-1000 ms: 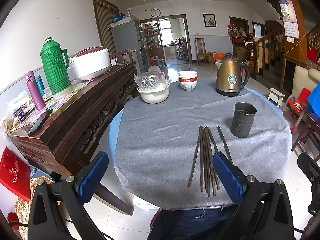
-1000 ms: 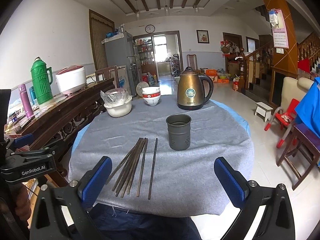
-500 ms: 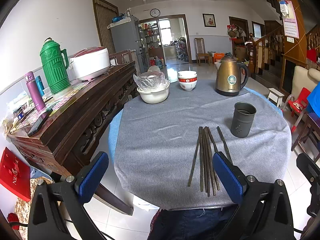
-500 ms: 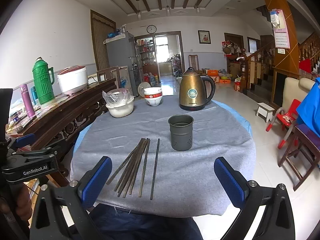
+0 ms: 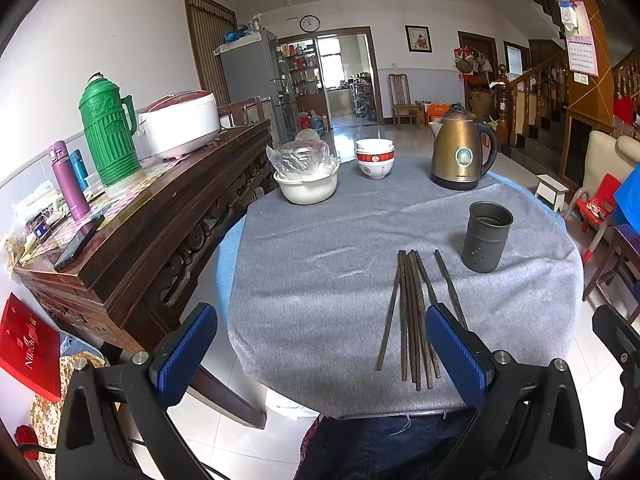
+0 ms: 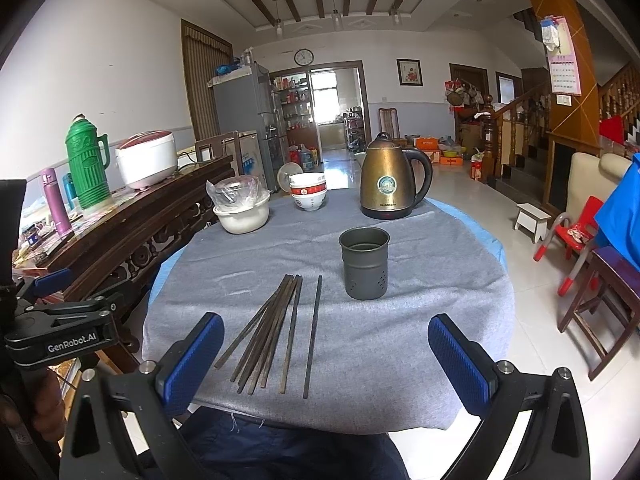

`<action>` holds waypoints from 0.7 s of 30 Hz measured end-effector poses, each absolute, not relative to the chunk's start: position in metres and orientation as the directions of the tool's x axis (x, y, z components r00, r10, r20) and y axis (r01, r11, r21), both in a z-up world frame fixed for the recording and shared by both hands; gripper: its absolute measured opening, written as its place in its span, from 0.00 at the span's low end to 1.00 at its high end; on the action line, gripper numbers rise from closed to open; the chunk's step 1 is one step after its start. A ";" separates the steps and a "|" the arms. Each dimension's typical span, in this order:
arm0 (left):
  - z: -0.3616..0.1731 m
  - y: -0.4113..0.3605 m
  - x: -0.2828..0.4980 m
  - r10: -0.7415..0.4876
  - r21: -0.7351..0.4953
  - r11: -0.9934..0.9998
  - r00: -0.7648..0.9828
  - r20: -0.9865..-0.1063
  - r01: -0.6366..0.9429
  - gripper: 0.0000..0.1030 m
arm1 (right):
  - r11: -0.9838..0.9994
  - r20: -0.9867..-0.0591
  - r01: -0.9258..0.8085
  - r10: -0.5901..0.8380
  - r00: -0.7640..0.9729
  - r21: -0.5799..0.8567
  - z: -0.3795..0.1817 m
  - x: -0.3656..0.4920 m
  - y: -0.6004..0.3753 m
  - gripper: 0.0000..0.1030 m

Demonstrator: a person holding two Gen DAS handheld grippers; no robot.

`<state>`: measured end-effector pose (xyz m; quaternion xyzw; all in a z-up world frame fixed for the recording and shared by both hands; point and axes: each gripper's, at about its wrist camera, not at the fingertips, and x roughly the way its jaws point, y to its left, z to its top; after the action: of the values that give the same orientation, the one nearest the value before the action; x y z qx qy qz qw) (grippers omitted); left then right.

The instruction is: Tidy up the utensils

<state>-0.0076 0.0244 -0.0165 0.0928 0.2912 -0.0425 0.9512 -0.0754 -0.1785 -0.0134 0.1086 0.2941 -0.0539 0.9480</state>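
Observation:
Several dark chopsticks (image 5: 414, 316) lie in a loose bundle on the grey-clothed round table (image 5: 320, 280), near its front edge; they also show in the right wrist view (image 6: 276, 328). A dark metal holder cup (image 5: 486, 236) stands upright just beyond them to the right, also seen in the right wrist view (image 6: 364, 262). My left gripper (image 5: 320, 354) is open and empty, held before the table's front edge, left of the chopsticks. My right gripper (image 6: 326, 360) is open and empty, just short of the chopsticks' near ends.
A brass kettle (image 6: 390, 184), stacked bowls (image 6: 307, 192) and a white bowl with plastic wrap (image 6: 242, 210) stand at the table's far side. A wooden sideboard (image 5: 140, 232) with a green thermos (image 5: 108, 132) stands left. Chairs (image 6: 600, 280) stand right.
The right gripper has risen slightly and edged forward toward the table. The left gripper is nearly still. Nothing on the table has moved.

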 end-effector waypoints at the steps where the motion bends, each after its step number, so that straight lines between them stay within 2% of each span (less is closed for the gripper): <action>1: -0.017 0.025 -0.007 -0.027 0.151 0.979 0.825 -0.564 0.135 1.00 | 0.970 -0.572 0.165 -0.035 0.820 0.177 -0.015 -0.075 -0.179 1.00; 11: -0.026 0.028 0.008 -0.017 0.151 0.980 0.807 -0.590 0.132 1.00 | 0.970 -0.600 0.155 -0.013 0.800 0.185 -0.022 -0.050 -0.182 1.00; 21: -0.046 0.029 0.048 -0.008 0.133 0.983 0.759 -0.651 0.125 1.00 | 0.968 -0.676 0.157 0.019 0.737 0.197 -0.045 0.007 -0.187 1.00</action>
<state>0.0481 0.0285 -0.0462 0.0842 0.3452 -0.0356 0.9341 0.0067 -0.1875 -0.0453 0.1214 0.3608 -0.0374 0.9240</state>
